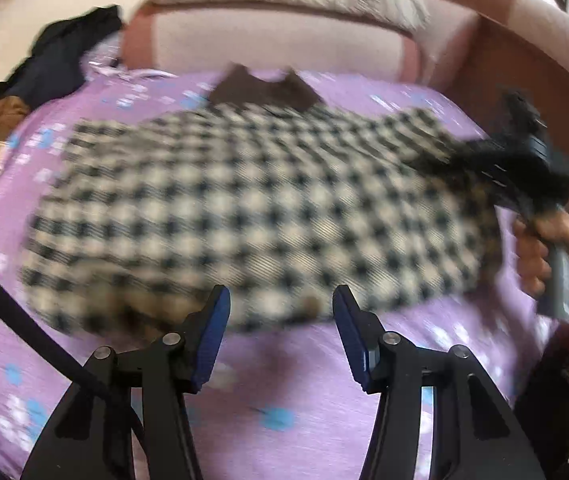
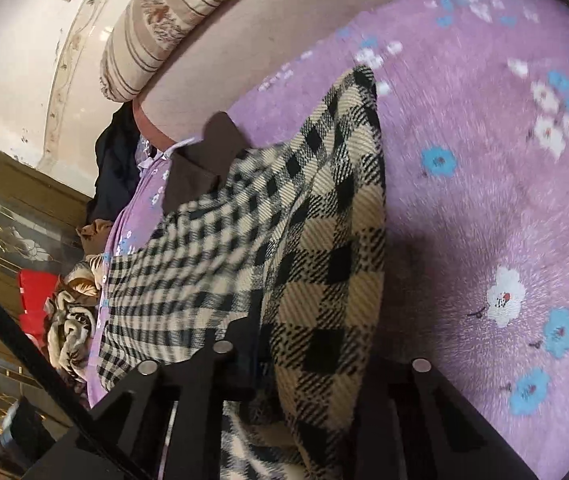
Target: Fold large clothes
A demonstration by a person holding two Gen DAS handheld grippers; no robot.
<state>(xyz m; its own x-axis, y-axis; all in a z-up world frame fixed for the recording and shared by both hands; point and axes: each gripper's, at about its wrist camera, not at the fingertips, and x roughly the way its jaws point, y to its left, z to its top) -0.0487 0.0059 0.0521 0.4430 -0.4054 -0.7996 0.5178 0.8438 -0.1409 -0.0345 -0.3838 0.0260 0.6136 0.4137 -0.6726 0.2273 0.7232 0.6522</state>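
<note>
Right claw (image 2: 308, 360) pinching the checked coat's (image 1: 244, 208) edge so I can fold it over; left claw (image 1: 280, 332) spread, empty.

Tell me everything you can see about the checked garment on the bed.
The black-and-cream checked woven garment has a dark brown collar at its far end. It lies spread on the purple flowered bedcover, with its right edge lifted into a fold and clamped in the right tool. The open left tool hovers over its near hem.
</note>
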